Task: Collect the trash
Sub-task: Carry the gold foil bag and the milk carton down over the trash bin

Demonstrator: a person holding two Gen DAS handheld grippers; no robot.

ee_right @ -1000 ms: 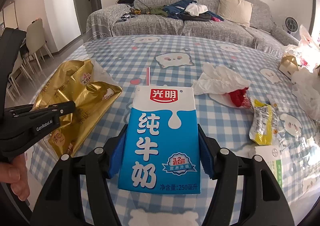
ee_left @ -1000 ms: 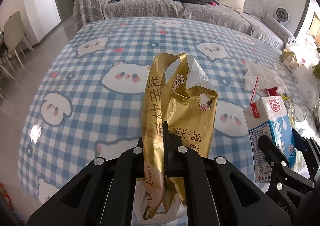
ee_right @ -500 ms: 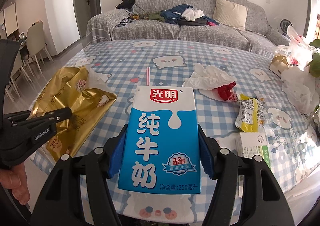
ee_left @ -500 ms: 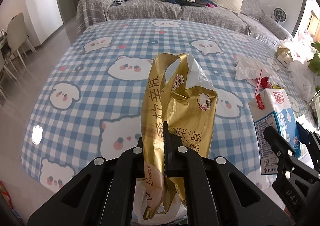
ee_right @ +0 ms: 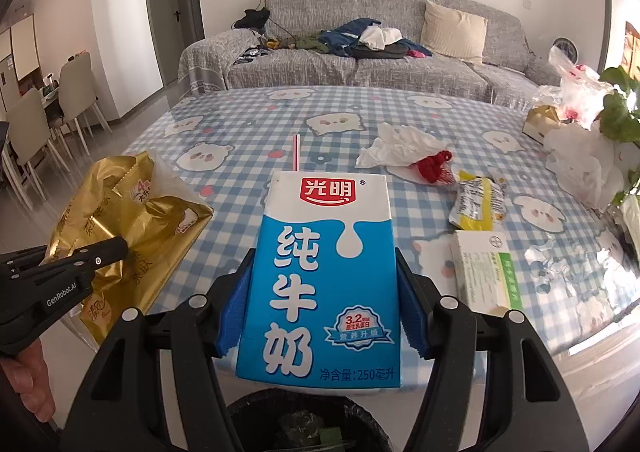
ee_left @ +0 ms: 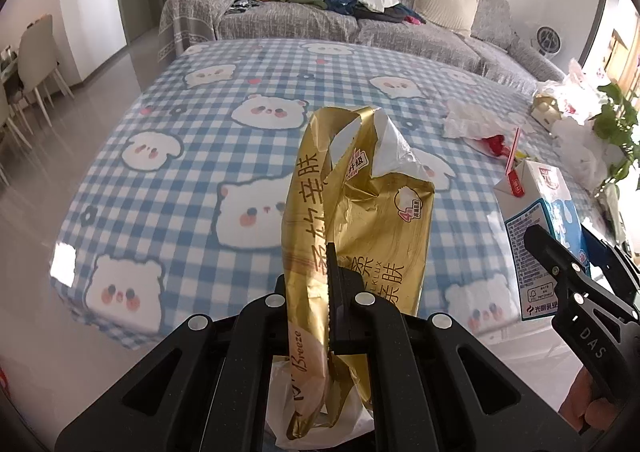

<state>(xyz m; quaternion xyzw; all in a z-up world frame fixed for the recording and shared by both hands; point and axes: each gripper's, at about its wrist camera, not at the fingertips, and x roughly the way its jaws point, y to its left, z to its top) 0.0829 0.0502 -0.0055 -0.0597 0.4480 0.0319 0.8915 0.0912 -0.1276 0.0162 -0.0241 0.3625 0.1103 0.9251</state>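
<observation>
My left gripper is shut on a crumpled gold wrapper and holds it in the air off the table's near edge. It also shows in the right wrist view. My right gripper is shut on a blue and white milk carton with a straw, also seen in the left wrist view. The rim of a black bin lined with a bag shows directly below the carton. On the table lie a white tissue, a red wrapper, a yellow packet and a white-green box.
The table has a blue checked cloth with bears. White plastic bags, a plant and a small gold box crowd its right end. A grey sofa stands behind, dining chairs at left.
Both grippers have drawn back from the table toward its near edge with their loads. The black bin has come into view under the carton.
</observation>
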